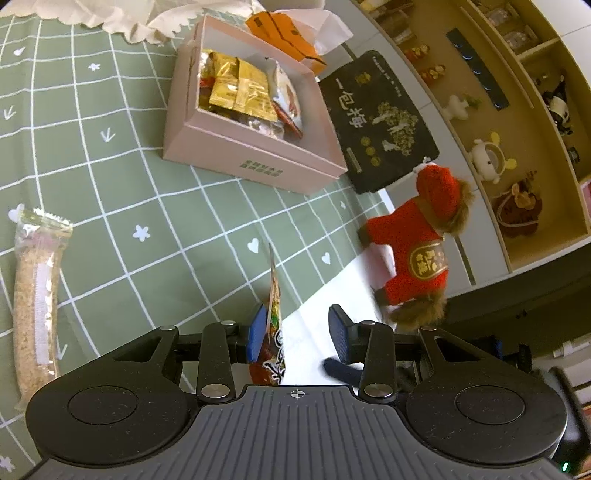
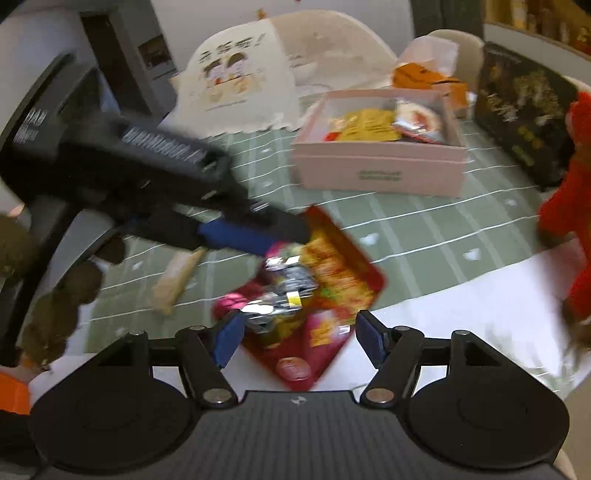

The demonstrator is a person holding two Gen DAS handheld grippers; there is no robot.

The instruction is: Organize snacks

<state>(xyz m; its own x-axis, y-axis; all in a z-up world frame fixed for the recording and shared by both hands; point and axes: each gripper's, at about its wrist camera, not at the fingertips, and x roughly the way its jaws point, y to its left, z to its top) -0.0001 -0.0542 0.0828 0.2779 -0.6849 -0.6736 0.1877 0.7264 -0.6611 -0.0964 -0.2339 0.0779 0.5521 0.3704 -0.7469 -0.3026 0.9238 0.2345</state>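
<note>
A pink box (image 1: 258, 162) on the green checked cloth holds gold and white snack packets (image 1: 236, 88); it also shows in the right wrist view (image 2: 380, 173). My left gripper (image 1: 297, 332) is open; a red snack packet (image 1: 275, 325) stands edge-on against its left finger. In the right wrist view the same red packet (image 2: 332, 273) hangs tilted in the air at the left gripper's fingertips (image 2: 280, 229), with my open right gripper (image 2: 299, 339) just below it. A long clear packet of grains (image 1: 35, 302) lies on the cloth at the left, also seen blurred in the right wrist view (image 2: 173, 280).
A black printed bag (image 1: 384, 122) and a red plush toy (image 1: 417, 251) stand right of the box. An orange packet (image 1: 284, 33) and white paper lie behind it. Shelves with figurines (image 1: 491, 155) line the far right. The white table edge (image 1: 332, 291) is near the grippers.
</note>
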